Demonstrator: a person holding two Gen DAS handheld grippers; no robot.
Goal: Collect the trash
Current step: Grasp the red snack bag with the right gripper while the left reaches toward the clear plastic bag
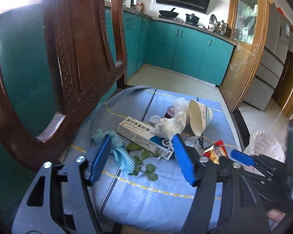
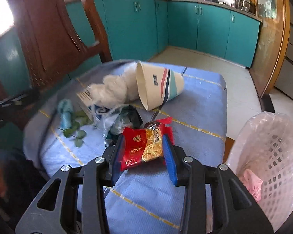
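Observation:
Trash lies in a heap on a blue chair cushion point(image 1: 146, 198). My left gripper point(image 1: 141, 138) hovers open over a white ointment box point(image 1: 134, 130), a teal cloth point(image 1: 119, 154) and green leaves point(image 1: 146, 167). Behind them are a crumpled tissue point(image 1: 170, 126) and a tipped paper cup point(image 1: 200, 117). My right gripper point(image 2: 143, 136) stands open with a red snack wrapper point(image 2: 144, 146) lying between its fingers on the cushion point(image 2: 195, 117). The cup point(image 2: 160, 85), tissue point(image 2: 109, 91) and crumpled clear plastic point(image 2: 107, 124) lie beyond it.
A white lattice bin with a pink liner point(image 2: 273, 152) stands to the right of the chair, with a pink scrap inside. The wooden chair back point(image 1: 78, 58) rises close on the left. Teal kitchen cabinets point(image 1: 185, 46) and tiled floor lie beyond.

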